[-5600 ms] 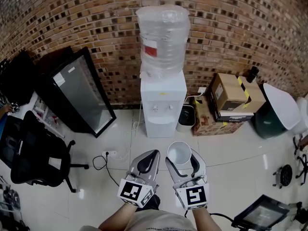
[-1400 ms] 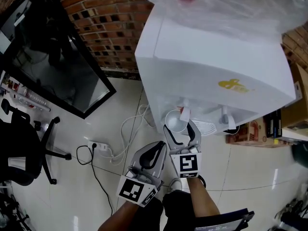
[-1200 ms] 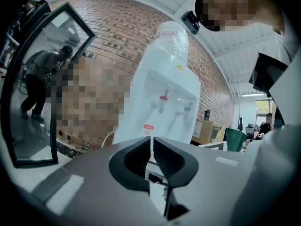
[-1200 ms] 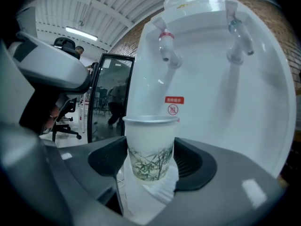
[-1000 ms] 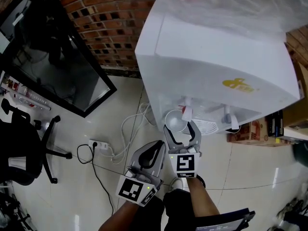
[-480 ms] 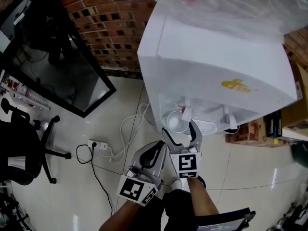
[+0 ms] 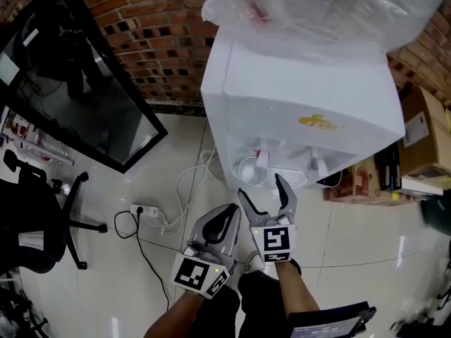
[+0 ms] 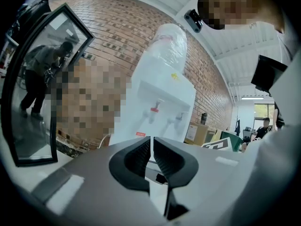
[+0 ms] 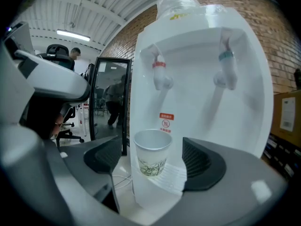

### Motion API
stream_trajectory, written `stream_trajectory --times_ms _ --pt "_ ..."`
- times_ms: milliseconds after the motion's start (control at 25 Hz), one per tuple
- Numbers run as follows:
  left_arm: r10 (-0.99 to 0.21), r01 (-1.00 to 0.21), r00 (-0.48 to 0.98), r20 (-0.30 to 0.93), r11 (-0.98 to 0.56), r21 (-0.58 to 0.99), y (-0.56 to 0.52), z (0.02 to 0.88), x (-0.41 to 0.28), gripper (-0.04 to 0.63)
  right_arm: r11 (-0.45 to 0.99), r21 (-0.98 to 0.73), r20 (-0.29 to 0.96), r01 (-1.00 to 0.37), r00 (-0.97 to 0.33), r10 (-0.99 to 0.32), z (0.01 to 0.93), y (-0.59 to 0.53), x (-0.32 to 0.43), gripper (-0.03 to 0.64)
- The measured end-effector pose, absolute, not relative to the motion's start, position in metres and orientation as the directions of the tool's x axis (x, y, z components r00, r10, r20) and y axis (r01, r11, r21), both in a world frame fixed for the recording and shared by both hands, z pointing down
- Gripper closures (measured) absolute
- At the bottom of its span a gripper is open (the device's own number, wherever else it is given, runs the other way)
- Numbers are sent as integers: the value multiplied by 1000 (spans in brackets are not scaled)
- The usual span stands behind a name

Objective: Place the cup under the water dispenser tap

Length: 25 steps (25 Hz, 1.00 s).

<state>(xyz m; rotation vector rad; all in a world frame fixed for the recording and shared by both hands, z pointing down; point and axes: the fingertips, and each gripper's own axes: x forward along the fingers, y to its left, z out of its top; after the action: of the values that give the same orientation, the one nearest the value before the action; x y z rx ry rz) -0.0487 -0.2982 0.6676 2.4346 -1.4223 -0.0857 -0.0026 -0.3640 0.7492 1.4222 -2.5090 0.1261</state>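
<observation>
Standing wide apart, having just opened, the right gripper (image 7: 262,187) jaws flank the cup (image 9: 151,160) without touching it. Cup upright on the drip tray (image 9: 173,179), below the red tap (image 9: 159,73) of the water dispenser (image 9: 249,98). Left gripper (image 8: 151,150) jaws nearly together, nothing between.

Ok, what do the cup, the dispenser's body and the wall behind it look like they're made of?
Cup: probably paper, with a matte white wall, a rolled rim and a faint printed plant pattern.
Dispenser body: likely moulded plastic, smooth and white with a soft sheen and rounded edges.
Wall: brick, with rough red-brown blocks and pale mortar joints.
</observation>
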Motion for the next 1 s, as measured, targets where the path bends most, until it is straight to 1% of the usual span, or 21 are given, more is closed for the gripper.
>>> stream_trajectory --times_ms 160,320,440,520,640,840,1000 --pt "-852 -834 513 108 -464 299 -286 634 -48 592 510 34 274 -860 -483 -832 716 -345 3 219" --pt "-845 -826 526 99 -480 294 -271 591 -47 592 492 20 239 -870 -474 -848 658 -325 5 231" --pt "-845 -827 527 91 -485 285 -258 556 -49 594 486 6 228 -874 -472 -851 614 -309 2 278" --pt "-842 -824 533 84 -493 279 -248 532 -49 594 489 32 225 -872 -470 -854 588 -296 3 314" --pt "-835 -818 545 75 -509 269 -231 496 -51 594 489 47 207 -871 -470 -858 545 -276 0 346" --pt "-828 -806 559 36 -533 257 -202 433 -57 595 495 57 147 -867 -483 -863 459 -241 -11 383" --pt "-822 -797 570 -1 -552 245 -179 392 -62 595 480 41 112 -877 -473 -874 407 -208 -14 439"
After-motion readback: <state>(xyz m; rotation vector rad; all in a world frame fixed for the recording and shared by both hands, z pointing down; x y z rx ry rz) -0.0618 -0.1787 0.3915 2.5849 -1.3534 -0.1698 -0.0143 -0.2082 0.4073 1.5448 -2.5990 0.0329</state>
